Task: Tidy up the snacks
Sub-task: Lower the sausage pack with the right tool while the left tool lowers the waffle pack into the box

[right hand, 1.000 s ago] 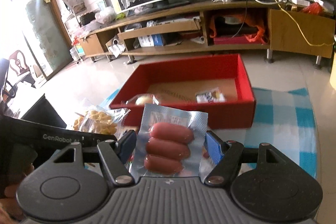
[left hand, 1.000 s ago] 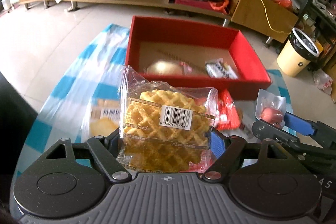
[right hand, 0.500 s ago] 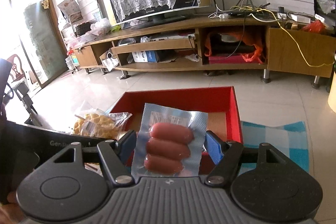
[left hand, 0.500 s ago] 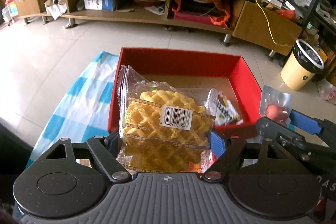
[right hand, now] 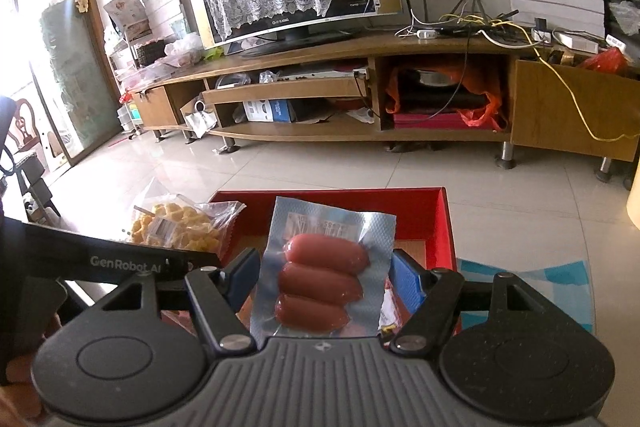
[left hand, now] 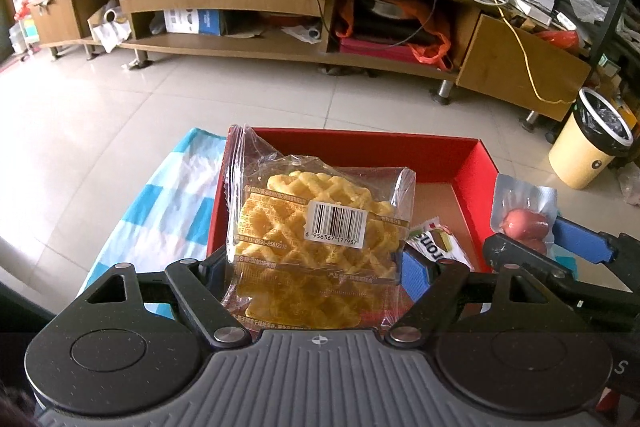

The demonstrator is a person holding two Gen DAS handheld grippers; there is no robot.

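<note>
Snack packet (left hand: 438, 246) inside red box (left hand: 482, 171)

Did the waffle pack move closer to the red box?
Yes. The waffle pack in the left tongs went forward: it was short of the red box, now over it.

Right tool (right hand: 323, 267) grips a vacuum-sealed sausage pack (right hand: 324, 279) at lower centre, blue pads against both pack edges. Red box (right hand: 438, 223) just behind it. Waffle packet (right hand: 180, 227) centre left, above the other tool (right hand: 120, 261). Blue-checked cloth (right hand: 552, 279) lower right.
</note>
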